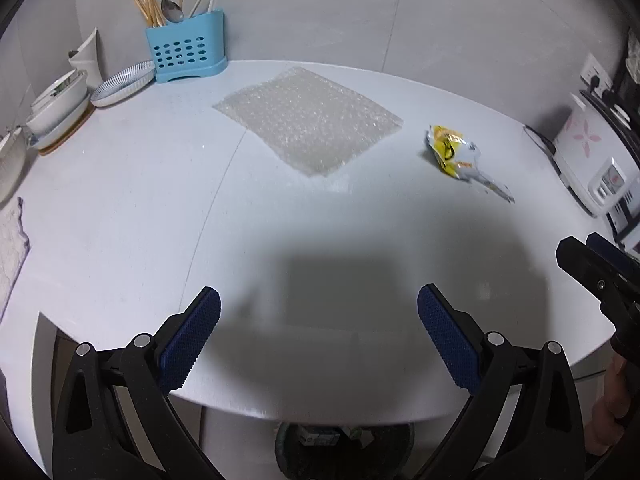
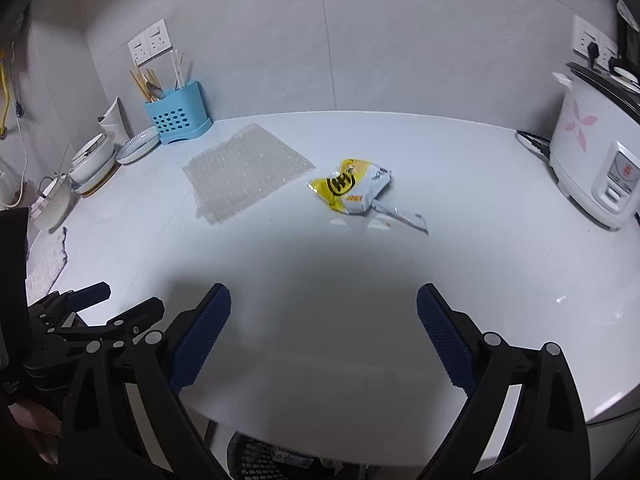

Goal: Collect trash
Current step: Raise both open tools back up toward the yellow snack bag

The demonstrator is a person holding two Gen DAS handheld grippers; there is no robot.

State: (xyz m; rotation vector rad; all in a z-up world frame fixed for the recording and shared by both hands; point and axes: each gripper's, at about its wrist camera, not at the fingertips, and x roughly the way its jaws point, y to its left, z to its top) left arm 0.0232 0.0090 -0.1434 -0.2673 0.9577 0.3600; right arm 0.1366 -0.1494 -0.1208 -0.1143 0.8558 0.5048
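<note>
- The left gripper [image 1: 319, 332] and right gripper [image 2: 323, 330] both hang over the near edge of the white table [image 2: 460, 184], jaws spread wide, holding nothing.
- Trash: a crumpled yellow-and-silver snack wrapper [image 2: 354, 190] lies mid-table; a clear bubble-wrap sheet [image 1: 308, 118] lies flat to its left, farther back.
- Judgement: pinch the wrapper at its raised crumple, and the sheet by a corner.
- Only the left view shows the bin [image 1: 344, 446] clearly; only the right shows the whole white rice cooker [image 2: 592, 156].

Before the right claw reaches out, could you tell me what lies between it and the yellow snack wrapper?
Nothing: in the right wrist view only bare, shadowed white tabletop lies between the open right claw and the yellow snack wrapper.
</note>
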